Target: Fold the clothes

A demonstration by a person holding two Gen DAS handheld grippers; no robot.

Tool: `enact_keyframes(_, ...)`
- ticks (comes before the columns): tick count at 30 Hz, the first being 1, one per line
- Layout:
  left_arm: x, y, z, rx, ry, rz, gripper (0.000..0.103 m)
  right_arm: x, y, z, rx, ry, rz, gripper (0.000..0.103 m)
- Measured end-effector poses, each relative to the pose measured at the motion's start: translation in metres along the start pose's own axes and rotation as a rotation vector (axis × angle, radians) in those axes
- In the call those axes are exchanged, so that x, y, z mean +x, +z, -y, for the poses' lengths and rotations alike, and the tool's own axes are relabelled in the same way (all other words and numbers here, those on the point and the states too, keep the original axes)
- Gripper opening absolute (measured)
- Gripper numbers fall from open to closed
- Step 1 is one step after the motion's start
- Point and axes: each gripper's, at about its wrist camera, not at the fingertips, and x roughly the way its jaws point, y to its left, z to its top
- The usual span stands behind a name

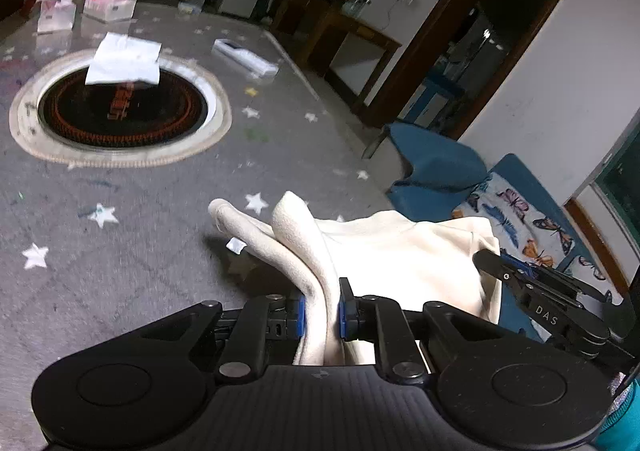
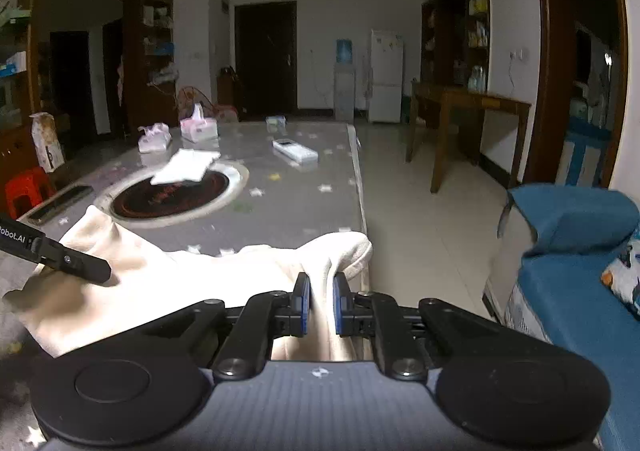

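The star-patterned table point(image 2: 304, 211) carries a cream garment point(image 2: 180, 283), folded white cloth point(image 2: 186, 167), tissue packs point(image 2: 199, 129) and a remote point(image 2: 295, 151).

2 close wrist views along grippers, facing table point(image 1: 120, 211), shared garment point(image 2: 180, 283)

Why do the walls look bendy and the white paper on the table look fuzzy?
Both views use fisheye lenses, so straight edges like the dark wooden door frame bow. In the left wrist view the white folded tissue is smeared by motion blur; in the right wrist view it is soft too, and the room is dim.
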Motion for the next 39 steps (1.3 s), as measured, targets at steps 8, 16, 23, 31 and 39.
enact_keyframes(8, 0.008, -0.008, -0.018, 0.014, 0.095, -0.034, 0.030, 0.027, -0.012, 0.009, 0.008, -0.029, -0.076, 0.013)
enact_keyframes(16, -0.007, 0.006, -0.022, 0.017, 0.133, 0.038, 0.035, 0.027, -0.004, 0.007, 0.010, -0.028, -0.058, 0.016)
enact_keyframes(23, 0.014, 0.011, -0.006, 0.075, 0.074, 0.018, 0.031, 0.053, -0.003, -0.006, 0.009, 0.036, -0.115, 0.016)
enact_keyframes(31, 0.049, 0.018, -0.011, 0.076, 0.104, -0.021, 0.030, 0.076, -0.010, -0.005, 0.019, 0.040, -0.166, 0.016)
enact_keyframes(39, 0.047, 0.019, -0.001, 0.105, 0.081, 0.010, 0.030, 0.072, 0.000, -0.019, -0.008, 0.079, -0.134, 0.020)
